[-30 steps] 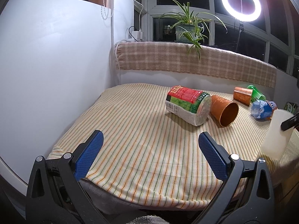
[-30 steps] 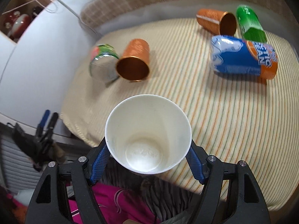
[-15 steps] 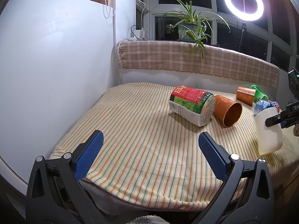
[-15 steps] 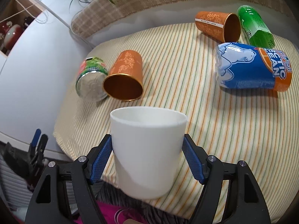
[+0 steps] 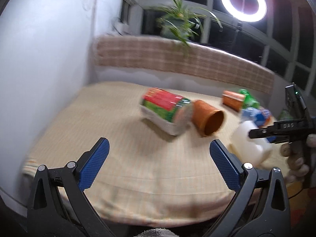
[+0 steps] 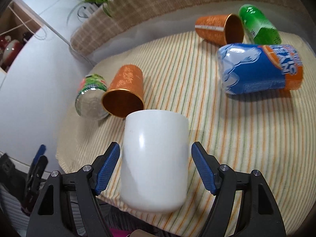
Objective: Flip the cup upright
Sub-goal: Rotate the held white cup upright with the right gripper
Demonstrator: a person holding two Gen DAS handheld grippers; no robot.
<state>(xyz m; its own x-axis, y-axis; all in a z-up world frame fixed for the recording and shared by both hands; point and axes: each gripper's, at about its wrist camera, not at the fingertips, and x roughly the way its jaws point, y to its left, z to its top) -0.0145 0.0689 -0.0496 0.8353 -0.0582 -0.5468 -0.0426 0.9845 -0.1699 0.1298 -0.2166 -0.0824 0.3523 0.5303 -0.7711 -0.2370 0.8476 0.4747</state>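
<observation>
A white cup (image 6: pixel 155 158) stands between the blue pads of my right gripper (image 6: pixel 156 165), near the front edge of the striped table. The pads sit slightly apart from its sides, so the grip looks loosened. In the left wrist view the cup (image 5: pixel 249 145) appears blurred at the right, with the right gripper's black body beside it. My left gripper (image 5: pixel 158 164) is open and empty, held low over the front of the table.
On the striped cloth (image 6: pixel 197 79) lie an orange cup (image 6: pixel 126 90) beside a red-green can (image 6: pixel 91 98), a blue can (image 6: pixel 260 69), another orange cup (image 6: pixel 219 29) and a green bottle (image 6: pixel 258 24). A padded backrest and a white wall bound the table.
The right gripper tilted the white cup from mouth-toward-camera to standing on the table, and its pads have spread off the cup. The left gripper moved, blurring its view.
</observation>
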